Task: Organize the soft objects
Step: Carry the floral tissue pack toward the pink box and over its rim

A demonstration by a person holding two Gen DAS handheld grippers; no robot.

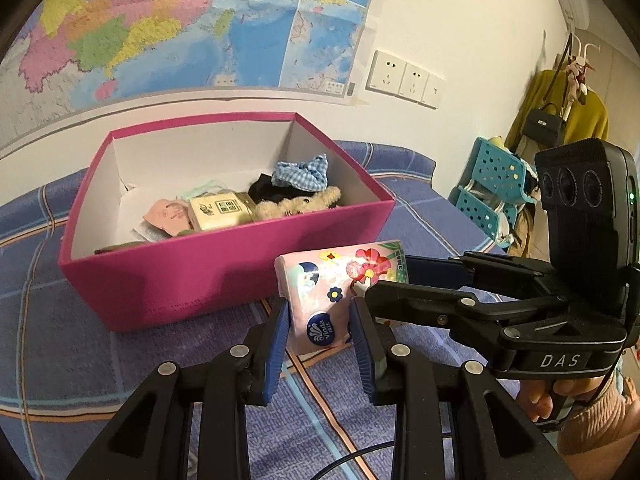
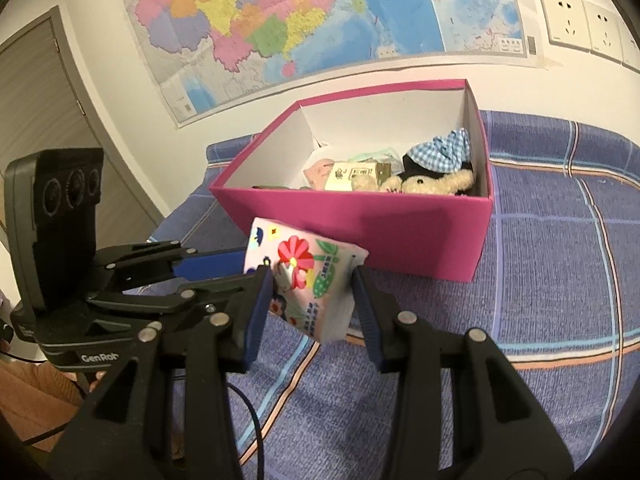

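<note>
A floral Vinda tissue pack (image 1: 340,292) hung just in front of the pink box's (image 1: 224,276) near wall, above the blue plaid bedspread (image 1: 48,344). The left hand-held gripper (image 1: 320,320) pinched the pack's lower end between its blue pads (image 1: 278,340). The right hand-held gripper (image 2: 312,292) clamped the same pack (image 2: 308,284) from the other side, both pads pressed to it. Inside the box (image 2: 360,224), toward its right end, lay a beige plush toy (image 1: 298,202), a black item and a blue gingham scrunchie (image 1: 302,174); left of them sat a cream carton (image 1: 218,212) and a pink packet (image 1: 168,216). A wall map (image 1: 160,24) hung behind the box.
</note>
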